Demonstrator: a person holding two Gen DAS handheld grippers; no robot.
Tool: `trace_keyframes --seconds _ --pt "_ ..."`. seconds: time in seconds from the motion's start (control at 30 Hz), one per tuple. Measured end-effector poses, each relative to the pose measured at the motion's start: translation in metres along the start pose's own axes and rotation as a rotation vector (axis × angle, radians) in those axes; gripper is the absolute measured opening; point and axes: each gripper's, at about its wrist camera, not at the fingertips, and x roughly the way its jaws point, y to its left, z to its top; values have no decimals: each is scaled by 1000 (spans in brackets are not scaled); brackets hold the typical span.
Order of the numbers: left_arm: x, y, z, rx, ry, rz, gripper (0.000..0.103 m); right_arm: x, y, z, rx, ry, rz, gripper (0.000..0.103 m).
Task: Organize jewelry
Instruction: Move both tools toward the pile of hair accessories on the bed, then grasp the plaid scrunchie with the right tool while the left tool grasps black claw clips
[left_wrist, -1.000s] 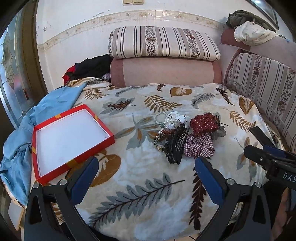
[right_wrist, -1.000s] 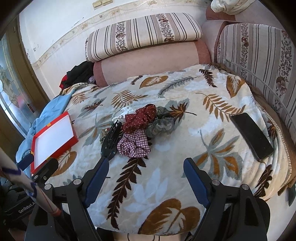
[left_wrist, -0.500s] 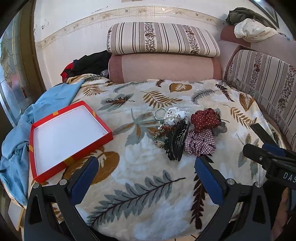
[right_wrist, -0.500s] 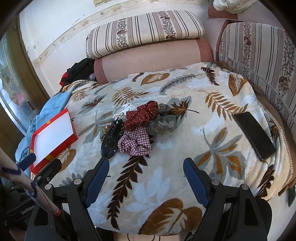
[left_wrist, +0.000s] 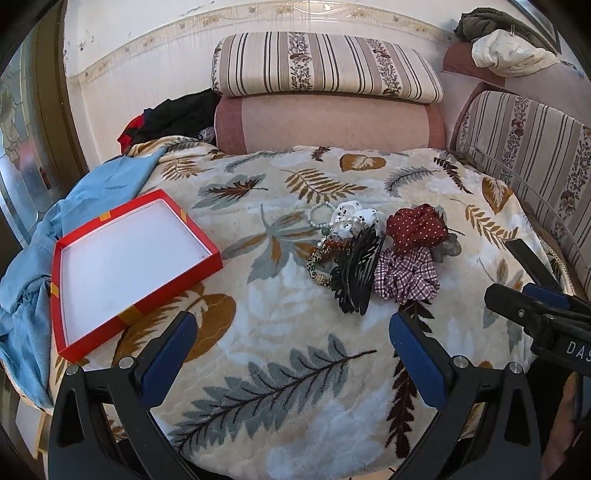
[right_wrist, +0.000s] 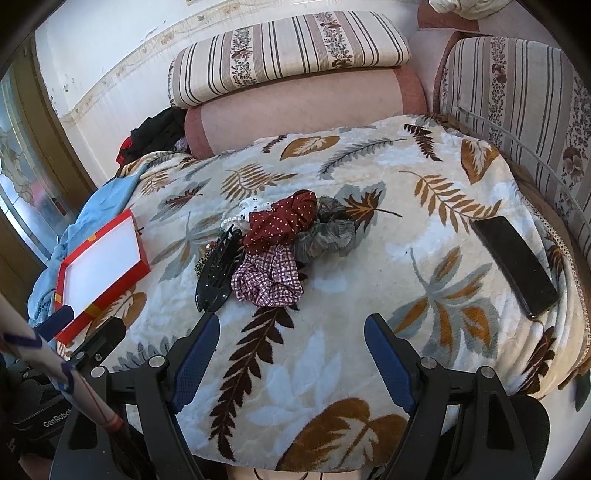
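Both my tongs, left (left_wrist: 291, 341) and right (right_wrist: 291, 345), gaped empty; best first pick was the black plastic claw clip (left_wrist: 356, 275), then the shallow red cardboard box (left_wrist: 125, 266) at the bed's left edge.

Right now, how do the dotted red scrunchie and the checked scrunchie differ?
The dotted red scrunchie is dark red with small pale dots; the checked scrunchie is a maroon-and-white check. The dotted one lies farther from the tools, against the grey scrunchie; the checked one is nearest, beside the black hair claw. Both are gathered fabric, touching, outside the red box.
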Motion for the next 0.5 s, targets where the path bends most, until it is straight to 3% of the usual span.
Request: trace_keyframes --seconds 0.3,0.5 --pt "30 12 -4 -31 57 -14 103 30 -9 4 32 61 14 69" --pt "52 21 -4 -69 90 -61 103 60 -12 12 53 91 67 68"
